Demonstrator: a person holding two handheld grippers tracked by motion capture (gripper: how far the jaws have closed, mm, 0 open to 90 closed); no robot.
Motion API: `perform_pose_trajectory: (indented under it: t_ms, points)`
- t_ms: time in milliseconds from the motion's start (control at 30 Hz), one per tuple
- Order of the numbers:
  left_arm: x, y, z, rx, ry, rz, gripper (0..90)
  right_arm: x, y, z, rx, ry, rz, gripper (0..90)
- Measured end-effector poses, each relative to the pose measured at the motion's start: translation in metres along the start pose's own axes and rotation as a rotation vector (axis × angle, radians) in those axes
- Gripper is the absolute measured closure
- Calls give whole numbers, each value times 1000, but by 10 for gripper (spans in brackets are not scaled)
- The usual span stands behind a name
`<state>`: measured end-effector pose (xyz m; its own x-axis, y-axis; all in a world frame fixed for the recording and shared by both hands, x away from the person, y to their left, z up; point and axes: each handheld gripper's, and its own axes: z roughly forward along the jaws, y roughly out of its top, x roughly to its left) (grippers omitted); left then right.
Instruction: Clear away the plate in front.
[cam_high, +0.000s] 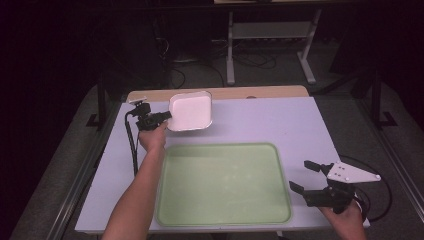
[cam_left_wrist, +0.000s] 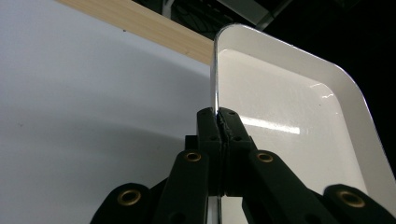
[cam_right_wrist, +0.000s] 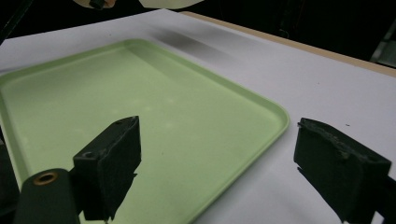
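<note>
Clearly, the left tongs (cam_left_wrist: 219, 122) were clamped tight on the thin rim of the shallow white square dish with rounded corners (cam_left_wrist: 289, 116), the pads pinching that edge from either side with nothing else between them. From the high view the left tongs (cam_high: 159, 118) gripped the dish (cam_high: 190, 112) at its left edge, so the dish stretched away to the right of them and seemed tipped up and carried clear of the pale lilac bench top (cam_high: 280, 122), near the bench's far left part beside a light wooden strip (cam_high: 260, 92) along the far edge. The large pale green rectangular plastic tray (cam_high: 225, 185) lay empty just nearer the person than the dish, its long axis running across the bench from left to right; a move to set the dish down there would likely go toward the person and slightly right, and the left hand (cam_high: 152, 137) was by far the nearer one. The right tongs (cam_high: 304, 176) hovered with jaws spread wide and empty just off the tray's right edge, and in the right gripper view the tray's rounded corner (cam_right_wrist: 275, 116) lay between those open jaws.
</note>
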<state>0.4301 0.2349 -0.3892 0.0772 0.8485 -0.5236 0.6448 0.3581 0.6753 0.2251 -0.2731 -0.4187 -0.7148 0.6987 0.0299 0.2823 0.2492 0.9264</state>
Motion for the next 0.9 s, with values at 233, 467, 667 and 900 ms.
perform_pose_trajectory:
  t_ms: [233,467,667,900]
  points:
    - [-4,-7,-13,-7,-22,-3,887,2,1,0,-1,-1,-7,140]
    - [-7,-18,-24,-9,-41,-4,887,2,1,-1,1,-5,-11,140]
    - [-7,-29,-38,-24,-51,-27,886,2,1,-2,1,-9,-12,140]
    - [-3,-46,-48,-17,-48,-46,887,2,1,-3,0,-11,-11,140]
